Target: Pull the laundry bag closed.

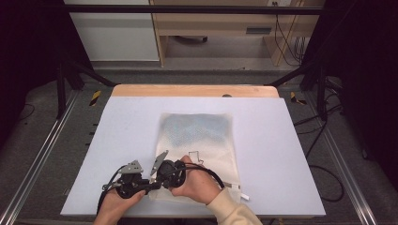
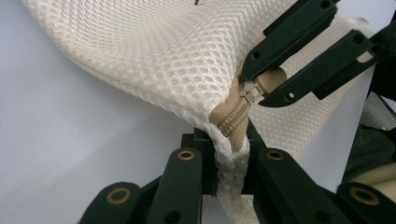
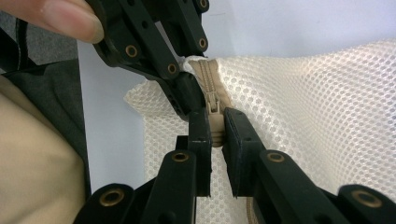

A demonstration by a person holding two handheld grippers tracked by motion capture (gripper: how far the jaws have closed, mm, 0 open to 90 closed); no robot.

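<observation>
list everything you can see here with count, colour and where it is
mesh bag: one, cream, flat on the table mat, near corner lifted
zipper: one, tan, along the bag's near corner
zipper pull: one, tan, at the end of the zipper
table mat: one, pale lilac-grey, covering the table
table edge: one, light wood, at the far side
frame rails: black and grey metal, along both sides
cables: black, on the floor at right
left gripper: one, black, shut on the bag's corner
right gripper: one, black, shut on the zipper pull
hands: two, near edge, one cream sleeve
</observation>
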